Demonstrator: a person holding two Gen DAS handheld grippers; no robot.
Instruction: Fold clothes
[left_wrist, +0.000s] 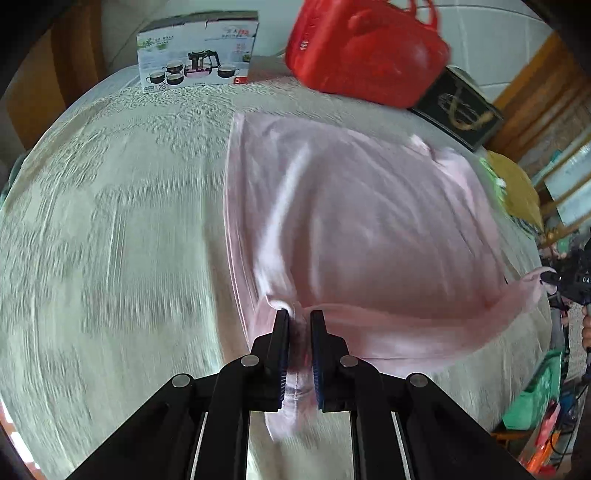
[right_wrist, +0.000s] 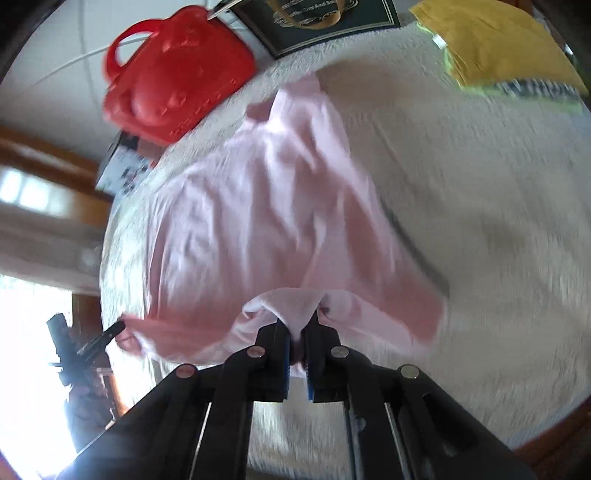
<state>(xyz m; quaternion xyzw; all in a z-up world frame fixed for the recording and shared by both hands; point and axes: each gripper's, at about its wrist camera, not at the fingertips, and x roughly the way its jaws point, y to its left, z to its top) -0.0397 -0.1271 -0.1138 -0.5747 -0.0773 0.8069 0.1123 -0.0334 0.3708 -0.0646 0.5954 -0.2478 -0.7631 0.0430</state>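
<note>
Blur smears both views, most of all the white textured cloth over the surface. The pink garment lies on it, its near edge lifted. Left tongs pinch one bunched corner; right tongs pinch another fold of the garment. At the far side stand a tea-set box, a red bag and a dark box, cut off in the right view. A yellow item is hard to make out.

table – white lace cloth; on it – pink garment; tea-set box; red bag
</note>
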